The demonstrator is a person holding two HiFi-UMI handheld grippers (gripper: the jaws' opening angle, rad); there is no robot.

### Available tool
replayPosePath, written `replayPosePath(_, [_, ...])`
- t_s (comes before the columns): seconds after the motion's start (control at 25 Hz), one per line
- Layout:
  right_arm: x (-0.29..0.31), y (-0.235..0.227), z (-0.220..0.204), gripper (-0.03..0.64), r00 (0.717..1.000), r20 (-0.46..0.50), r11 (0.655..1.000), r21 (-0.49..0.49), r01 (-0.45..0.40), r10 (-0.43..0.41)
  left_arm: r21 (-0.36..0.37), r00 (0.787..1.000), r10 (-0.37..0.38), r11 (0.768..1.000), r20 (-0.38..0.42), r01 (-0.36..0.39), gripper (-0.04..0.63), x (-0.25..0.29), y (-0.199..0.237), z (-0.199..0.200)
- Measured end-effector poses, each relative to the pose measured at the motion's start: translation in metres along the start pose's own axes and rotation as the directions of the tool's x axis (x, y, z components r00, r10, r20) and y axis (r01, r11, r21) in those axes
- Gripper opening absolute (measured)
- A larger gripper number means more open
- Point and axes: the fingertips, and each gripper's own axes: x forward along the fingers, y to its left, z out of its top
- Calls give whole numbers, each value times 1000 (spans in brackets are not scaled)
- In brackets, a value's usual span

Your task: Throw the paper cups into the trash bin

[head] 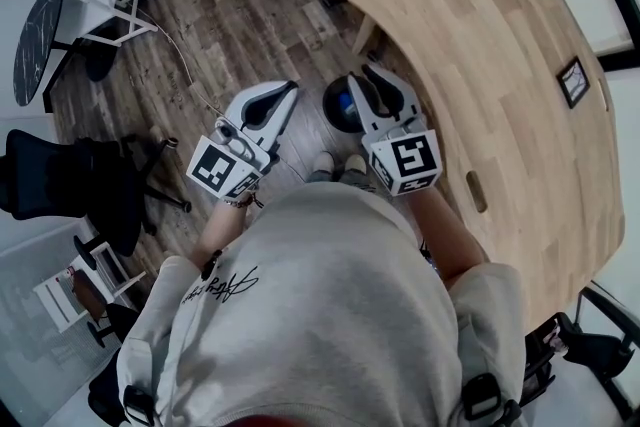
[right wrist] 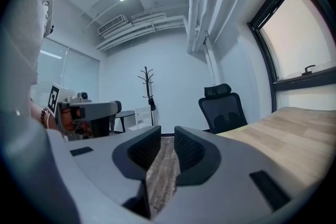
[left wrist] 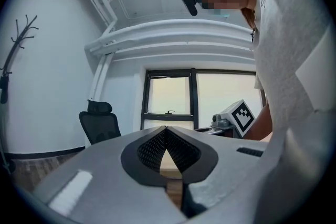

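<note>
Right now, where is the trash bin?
In the head view, the trash bin sits on the floor at centre, just beyond the person's shoes and beside the wooden table's left edge, partly covered by the right gripper.

Legible text: none recorded. Cursive print on grey sweatshirt, not decipherable. Patterned square markers on cubes of left gripper and right gripper, no lettering. Framed card on table, unreadable

Small dark round bin stood upright on the wood floor, just beside the tabletop edge. Open top faced up. Blue thing showed inside, too hidden to identify. Right tool covered part of the rim.
</note>
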Motion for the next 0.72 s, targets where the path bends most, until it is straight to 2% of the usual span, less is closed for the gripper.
replayPosePath(0.12, [-2,1,5,55,1000,16,1000,-2,0,0,4,1000,-6,1000,6,6,3,1,-2,3])
replayPosePath(0.28, [-5,2,9,43,1000,27,1000,19,-11,10,9,1000,-8,1000,14,8,3,2,-4,6])
replayPosePath(0.72, [-5,10,19,11,999,44,999,-31,-22,23,8,1000,-16,1000,7,16,3,1,-5,4])
